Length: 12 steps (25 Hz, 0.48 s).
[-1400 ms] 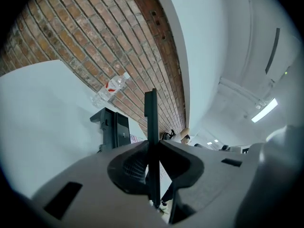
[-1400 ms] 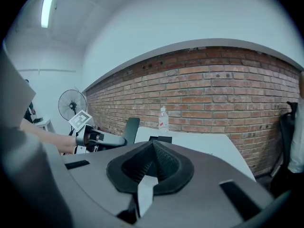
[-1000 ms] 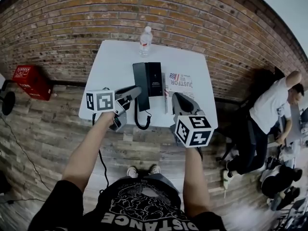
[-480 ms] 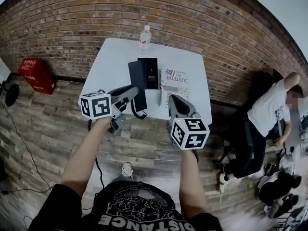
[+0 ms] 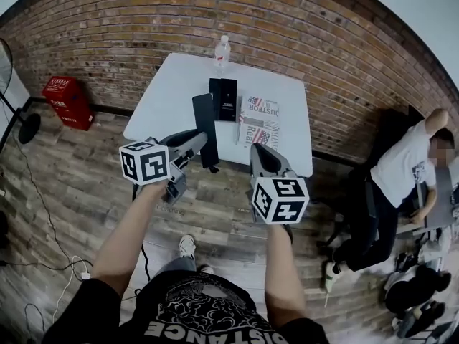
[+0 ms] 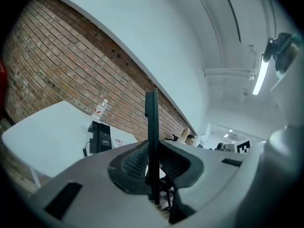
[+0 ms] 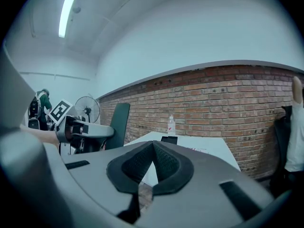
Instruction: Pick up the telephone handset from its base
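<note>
In the head view my left gripper (image 5: 200, 139) is shut on the black telephone handset (image 5: 206, 127), which it holds clear of the black base (image 5: 224, 99) at the near edge of the white table (image 5: 168, 92). In the left gripper view the handset (image 6: 152, 127) stands edge-on between the pads, with the base (image 6: 100, 137) far off on the table. My right gripper (image 5: 256, 153) hovers off the table's near edge, shut and empty. In the right gripper view its pads (image 7: 164, 163) meet, and the handset (image 7: 118, 123) shows at left.
A water bottle (image 5: 222, 50) stands at the table's far edge and a newspaper (image 5: 259, 122) lies right of the base. A brick wall runs behind. A red crate (image 5: 66, 100) and a fan (image 5: 13, 84) stand on the left floor. A person (image 5: 401, 185) bends over at right.
Both grippers have drawn back from the table toward me. The handset has come off the base with the left gripper and now hangs off the near edge.
</note>
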{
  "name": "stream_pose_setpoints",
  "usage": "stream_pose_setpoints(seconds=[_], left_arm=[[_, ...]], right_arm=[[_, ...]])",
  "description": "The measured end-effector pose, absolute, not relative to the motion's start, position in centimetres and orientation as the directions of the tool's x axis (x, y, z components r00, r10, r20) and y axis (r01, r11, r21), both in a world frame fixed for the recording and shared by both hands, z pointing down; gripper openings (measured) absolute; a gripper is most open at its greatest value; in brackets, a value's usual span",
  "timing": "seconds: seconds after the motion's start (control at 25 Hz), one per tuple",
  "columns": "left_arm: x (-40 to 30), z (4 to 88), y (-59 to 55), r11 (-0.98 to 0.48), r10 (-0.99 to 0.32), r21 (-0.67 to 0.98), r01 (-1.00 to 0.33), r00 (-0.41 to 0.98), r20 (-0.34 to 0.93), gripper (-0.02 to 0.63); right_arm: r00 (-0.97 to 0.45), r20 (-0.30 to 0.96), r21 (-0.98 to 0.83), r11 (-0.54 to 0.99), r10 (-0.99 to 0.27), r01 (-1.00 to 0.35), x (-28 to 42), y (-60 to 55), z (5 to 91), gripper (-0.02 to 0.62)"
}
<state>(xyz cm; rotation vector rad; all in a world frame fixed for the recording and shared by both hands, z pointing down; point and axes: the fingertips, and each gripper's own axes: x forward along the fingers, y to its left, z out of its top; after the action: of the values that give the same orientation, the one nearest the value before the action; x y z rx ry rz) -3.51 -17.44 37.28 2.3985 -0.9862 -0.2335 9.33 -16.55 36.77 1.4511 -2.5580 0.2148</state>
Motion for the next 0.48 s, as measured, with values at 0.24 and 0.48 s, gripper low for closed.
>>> stream_pose_setpoints(seconds=[0.24, 0.48], left_arm=[[-2.9, 37.1, -14.6, -0.574, -0.723, 0.514, -0.637, 0.69, 0.047, 0.072], [-2.8, 37.0, -13.2, -0.553, -0.748, 0.504, -0.664, 0.662, 0.051, 0.072]], right_arm=[[-0.504, 0.231, -0.021, 0.513, -0.832, -0.858, 10.2, -14.0, 36.8, 0.0], [-0.5, 0.228, -0.01, 0.512, -0.835, -0.859, 11.0, -12.6, 36.7, 0.0]])
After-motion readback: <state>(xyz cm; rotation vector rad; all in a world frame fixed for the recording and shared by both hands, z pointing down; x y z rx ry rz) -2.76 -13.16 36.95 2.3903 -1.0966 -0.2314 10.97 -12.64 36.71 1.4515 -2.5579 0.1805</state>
